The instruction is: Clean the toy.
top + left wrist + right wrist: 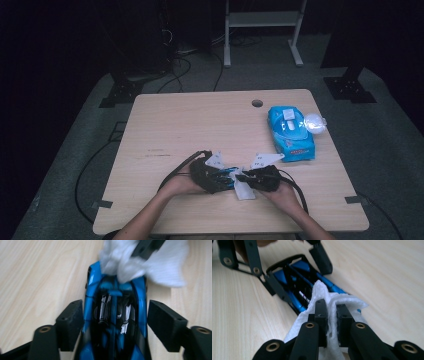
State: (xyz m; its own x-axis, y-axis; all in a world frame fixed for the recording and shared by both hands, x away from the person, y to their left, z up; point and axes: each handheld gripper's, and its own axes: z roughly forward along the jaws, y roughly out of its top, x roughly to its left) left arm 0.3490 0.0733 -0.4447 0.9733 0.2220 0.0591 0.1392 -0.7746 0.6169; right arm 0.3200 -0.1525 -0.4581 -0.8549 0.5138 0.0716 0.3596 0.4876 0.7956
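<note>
Our right gripper (332, 315) has its jaws pinched nearly together on a fold of white wipe (342, 302), and the cloth bulges out on both sides of the pads and trails beneath them. The front of that wipe lies against the near end of the blue and black toy car (298, 286), so we judge we are wiping the car's body with it.

Our left gripper (113, 322) stands partly open around the car (113, 315). One pad (71, 322) sits right along the car's blue flank, perhaps just touching; the other pad (165, 322) stands clear of it with bare table showing in the gap. So the car sits between these jaws but is not clamped, resting on the wooden table (200, 120). In the left gripper view the wipe (162, 265) is a white blur over the car's far end.

From above, our two grippers, left (220, 176) and right (252, 179), meet at the near middle of the table with the car (227, 175) and wipe (243, 190) between them. The blue pack of wipes (291, 132) lies well apart at the far right, its lid flipped open.

As for progress, a wipe is out and on the car, so cleaning looks under way; how much of the car is already clean we cannot tell. Finishing the wiping and setting the wipe aside seem left.
</note>
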